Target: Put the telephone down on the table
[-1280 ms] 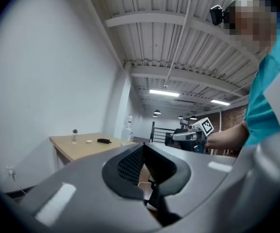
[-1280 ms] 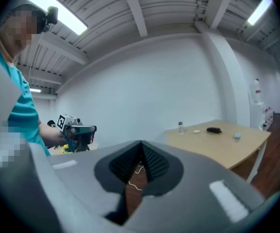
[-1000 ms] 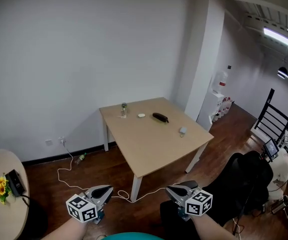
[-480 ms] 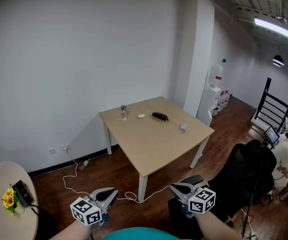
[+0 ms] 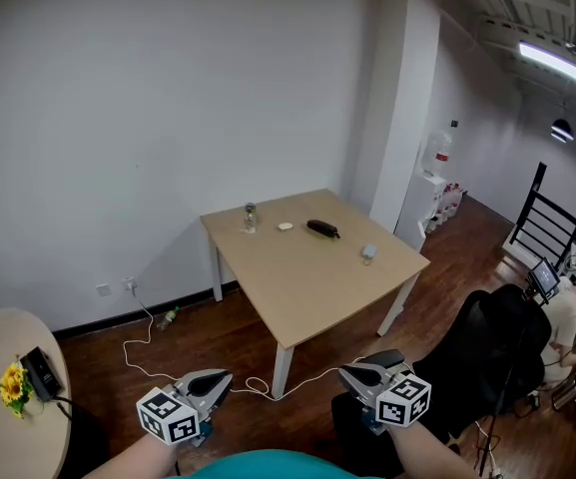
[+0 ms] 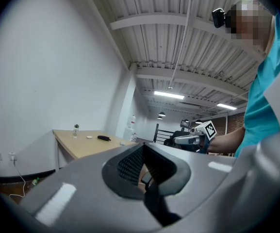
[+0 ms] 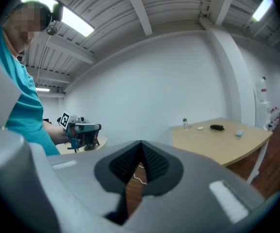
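Telephone [image 5: 320, 230] lies on tan table [image 5: 307, 287] nr white wall [image 5: 118, 118], wood floor [image 5: 198, 337].

I am in a bare, loft-like office or studio room, with plain white walls [image 5: 168, 118], a dark wood floor [image 5: 198, 342] and a ribbed metal ceiling [image 6: 154, 38] carrying a tube light [image 5: 562, 68]. A square wooden table [image 5: 307, 277] stands near the wall. To its right are a black office chair [image 5: 492, 352], a water dispenser [image 5: 434, 183] and a black railing [image 5: 547, 223].
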Demonstrator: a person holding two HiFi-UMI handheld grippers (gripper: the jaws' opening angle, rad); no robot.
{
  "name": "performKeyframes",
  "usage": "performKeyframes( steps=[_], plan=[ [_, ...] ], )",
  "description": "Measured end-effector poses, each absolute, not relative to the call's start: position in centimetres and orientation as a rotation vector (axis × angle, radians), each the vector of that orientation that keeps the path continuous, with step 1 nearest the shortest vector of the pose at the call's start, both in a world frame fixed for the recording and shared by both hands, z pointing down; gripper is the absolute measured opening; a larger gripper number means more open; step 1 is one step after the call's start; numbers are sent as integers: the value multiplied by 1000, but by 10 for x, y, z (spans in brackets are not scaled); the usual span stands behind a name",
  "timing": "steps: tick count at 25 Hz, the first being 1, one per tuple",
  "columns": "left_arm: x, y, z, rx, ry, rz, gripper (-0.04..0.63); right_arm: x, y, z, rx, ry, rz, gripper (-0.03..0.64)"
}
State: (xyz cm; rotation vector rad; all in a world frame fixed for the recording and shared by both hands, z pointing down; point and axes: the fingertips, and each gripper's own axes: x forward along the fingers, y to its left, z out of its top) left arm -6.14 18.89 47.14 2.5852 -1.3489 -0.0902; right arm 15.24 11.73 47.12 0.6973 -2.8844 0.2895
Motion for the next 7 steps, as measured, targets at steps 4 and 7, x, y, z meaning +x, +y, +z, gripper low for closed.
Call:
performKeyframes(
  steps=[4,7],
  plan=[
    [-61,188,472,2577,-1352,-102,5,154,114,472,696,-2878,290,0],
    [-59,188,472,2581,-1347,-98,5,155,113,471,690,-2881,285,0]
  ],
)
